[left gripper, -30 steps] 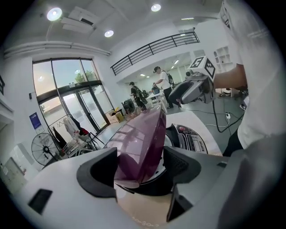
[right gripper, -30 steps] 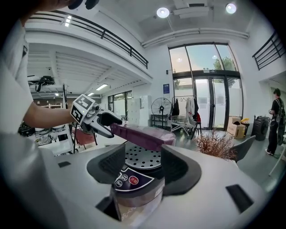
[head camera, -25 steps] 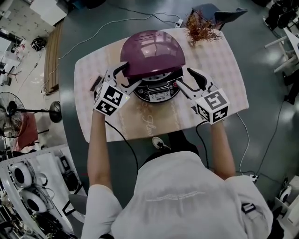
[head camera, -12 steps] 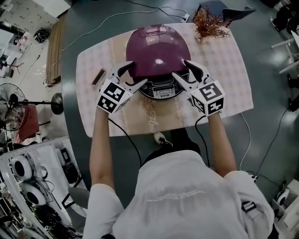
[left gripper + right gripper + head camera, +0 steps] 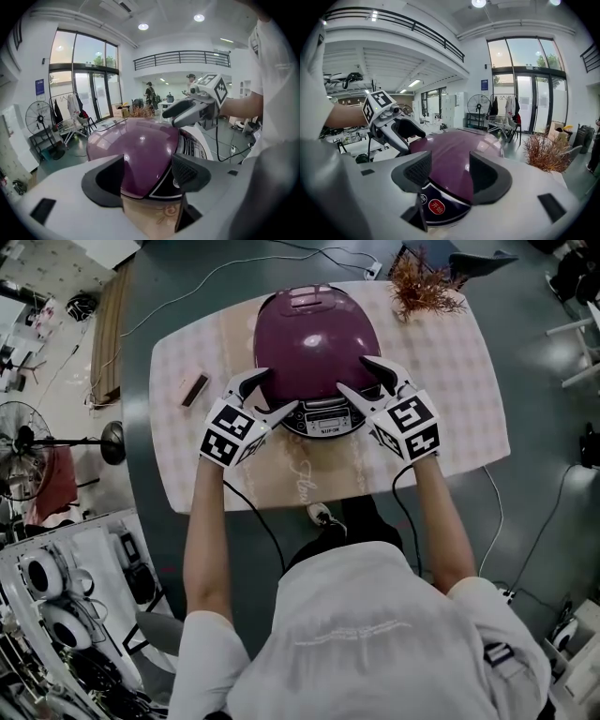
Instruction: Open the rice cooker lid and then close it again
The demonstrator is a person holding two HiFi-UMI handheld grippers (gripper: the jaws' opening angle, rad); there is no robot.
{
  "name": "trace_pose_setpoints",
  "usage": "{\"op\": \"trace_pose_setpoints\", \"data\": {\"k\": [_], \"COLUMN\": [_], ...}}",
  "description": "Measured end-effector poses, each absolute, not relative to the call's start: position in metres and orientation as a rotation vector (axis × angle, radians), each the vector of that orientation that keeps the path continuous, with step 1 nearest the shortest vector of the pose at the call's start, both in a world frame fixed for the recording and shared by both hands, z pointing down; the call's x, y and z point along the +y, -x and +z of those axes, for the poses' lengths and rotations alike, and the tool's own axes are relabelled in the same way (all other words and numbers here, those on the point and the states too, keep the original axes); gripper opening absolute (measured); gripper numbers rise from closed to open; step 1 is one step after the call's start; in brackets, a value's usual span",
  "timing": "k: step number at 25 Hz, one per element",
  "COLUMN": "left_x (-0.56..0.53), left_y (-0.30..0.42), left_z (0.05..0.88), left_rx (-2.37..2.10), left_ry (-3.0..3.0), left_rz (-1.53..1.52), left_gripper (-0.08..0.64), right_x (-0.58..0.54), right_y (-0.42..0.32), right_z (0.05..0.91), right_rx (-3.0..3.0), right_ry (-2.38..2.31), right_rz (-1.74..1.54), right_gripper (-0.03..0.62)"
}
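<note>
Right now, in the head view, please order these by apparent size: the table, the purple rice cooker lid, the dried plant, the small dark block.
1. table
2. purple rice cooker lid
3. dried plant
4. small dark block
The lid sits nearer the camera, so its lead over the plant may be overstated.

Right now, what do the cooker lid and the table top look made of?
Lid: glossy purple shell, probably moulded plastic, possibly painted metal; it shows sharp highlights from the ceiling lights. Table cover: pale checked sheet, matte, likely cloth or vinyl; printed pattern, no glare. What is underneath is hidden.
</note>
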State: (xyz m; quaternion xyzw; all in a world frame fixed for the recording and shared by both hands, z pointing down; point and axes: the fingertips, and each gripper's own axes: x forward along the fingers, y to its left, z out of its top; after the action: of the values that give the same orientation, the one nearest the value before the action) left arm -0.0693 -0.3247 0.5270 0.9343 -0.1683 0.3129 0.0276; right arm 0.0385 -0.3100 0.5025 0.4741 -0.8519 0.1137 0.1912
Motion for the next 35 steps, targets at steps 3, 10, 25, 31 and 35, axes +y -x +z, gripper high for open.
{"op": "trace_pose_setpoints", "data": {"k": [3, 10, 25, 31, 35], "left_x": [-0.328, -0.334, -0.334, -0.334, -0.334], "left_y": [0.069, 0.071, 0.071, 0.071, 0.070], "left_z": [0.523, 0.520, 0.526, 0.526, 0.525], "left_rx": [-0.548, -0.646, -0.711, -0.748, -0.750], "left_ry": [-2.827, -2.770, -2.763, -2.759, -2.757], "left_rz": [0.864, 0.806, 0.766, 0.737, 0.743], "left_gripper": [0.328, 0.293, 0.295, 0.295, 0.295], "right_x": [-0.310, -0.309, -0.305, -0.305, -0.304], "right_y": [-0.036, -0.036, -0.034, -0.034, -0.031], "right_z": [0.510, 0.518, 0.525, 0.525, 0.522], "right_rx": [-2.375, -2.367, -2.376, -2.384, -2.389], "right_ry": [-1.307, -1.295, -1.291, -1.300, -1.313], "right_rz": [0.322, 0.352, 0.320, 0.310, 0.328], "right_gripper": [0.259, 0.262, 0.249, 0.249, 0.249]}}
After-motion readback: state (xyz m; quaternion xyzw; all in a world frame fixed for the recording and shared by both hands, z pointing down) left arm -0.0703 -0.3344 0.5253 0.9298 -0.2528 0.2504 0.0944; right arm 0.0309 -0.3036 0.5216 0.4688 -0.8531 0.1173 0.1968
